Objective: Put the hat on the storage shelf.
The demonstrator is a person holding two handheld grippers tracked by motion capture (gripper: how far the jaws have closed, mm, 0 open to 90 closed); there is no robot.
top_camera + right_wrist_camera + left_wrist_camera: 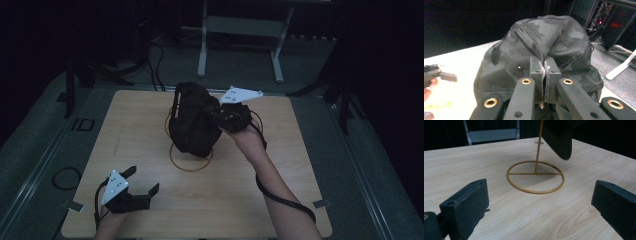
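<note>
While my right gripper (544, 65) pinches the dark cap (192, 120) over the gold wire stand (535, 176) at the table's (240, 200) middle, my left gripper (141, 181) rests released near the left front edge.

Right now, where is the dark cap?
In the high view the dark cap hangs mid-table over the gold wire stand, pinched by the right gripper.

High view: above the near edge, facing forward and down over the whole table (150, 210). Left gripper view: low, close to the tabletop, facing the gold wire stand (535, 177). Right gripper view: tight against the dark cap (544, 42). Stand and cap recur across views.
</note>
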